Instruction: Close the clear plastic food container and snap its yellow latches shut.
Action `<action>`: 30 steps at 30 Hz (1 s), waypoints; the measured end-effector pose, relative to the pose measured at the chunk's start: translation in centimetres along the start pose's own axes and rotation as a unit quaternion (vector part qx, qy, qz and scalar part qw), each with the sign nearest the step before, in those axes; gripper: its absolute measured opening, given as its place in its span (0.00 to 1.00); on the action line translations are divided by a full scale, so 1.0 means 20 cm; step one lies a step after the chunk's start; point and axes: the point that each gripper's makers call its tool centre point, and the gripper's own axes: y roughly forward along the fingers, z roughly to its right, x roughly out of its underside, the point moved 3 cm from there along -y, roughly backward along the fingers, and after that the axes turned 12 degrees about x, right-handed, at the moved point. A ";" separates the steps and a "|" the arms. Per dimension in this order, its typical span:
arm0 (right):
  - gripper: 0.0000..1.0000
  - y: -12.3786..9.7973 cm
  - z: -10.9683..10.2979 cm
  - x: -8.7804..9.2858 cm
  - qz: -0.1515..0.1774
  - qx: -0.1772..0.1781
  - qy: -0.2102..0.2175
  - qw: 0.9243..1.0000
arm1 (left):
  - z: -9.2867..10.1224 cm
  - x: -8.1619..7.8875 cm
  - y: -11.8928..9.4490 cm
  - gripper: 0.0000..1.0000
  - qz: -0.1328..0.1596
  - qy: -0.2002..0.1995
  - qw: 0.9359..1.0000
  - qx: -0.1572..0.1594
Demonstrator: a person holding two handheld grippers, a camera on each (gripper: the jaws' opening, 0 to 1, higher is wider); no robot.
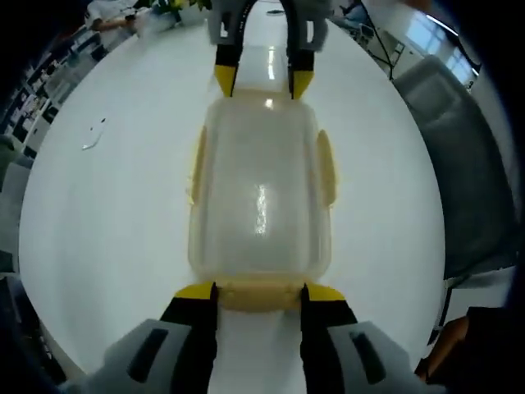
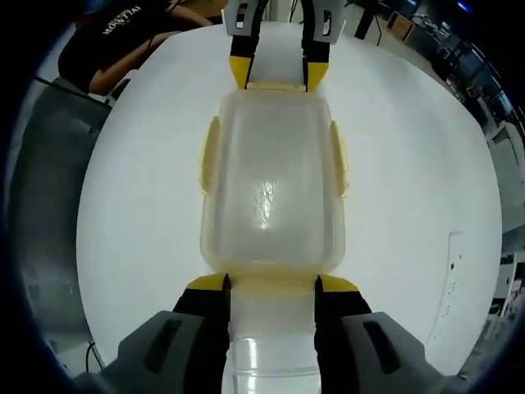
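My left gripper [image 1: 258, 289] and right gripper [image 2: 271, 282] are both spread wide at the two ends of the closed container [image 1: 261, 201] on the white table [image 1: 123, 213], so I should press each end latch [image 2: 271, 285] down evenly.

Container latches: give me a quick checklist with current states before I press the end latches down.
1. Lid seated on the container: ok, it appears to cover the whole top.
2. Left gripper at the near end latch: ok, jaws open either side of it.
3. Right gripper at the opposite end latch: ok, jaws open either side of it.
4. Side latches: cannot tell if snapped; they flare outward slightly.
5. End latches clicked shut: cannot tell.
6. Table around the container free of obstructions: ok; only a small object lies well off to the side.
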 end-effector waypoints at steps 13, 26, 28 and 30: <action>0.37 -0.12 0.00 -0.06 0.014 0.009 -0.006 1.000 | 0.07 -0.01 -0.13 0.34 0.006 -0.005 1.000 -0.008; 0.37 -0.28 0.01 0.02 0.012 0.024 -0.008 1.000 | 0.10 -0.15 -0.18 0.34 0.021 -0.002 1.000 -0.018; 0.37 -0.30 0.02 0.06 0.007 0.026 -0.009 1.000 | 0.10 -0.19 -0.19 0.34 0.028 -0.002 0.999 -0.019; 0.37 -0.33 0.03 0.08 0.007 0.026 -0.007 1.000 | 0.09 -0.22 -0.19 0.34 0.029 0.001 0.999 -0.019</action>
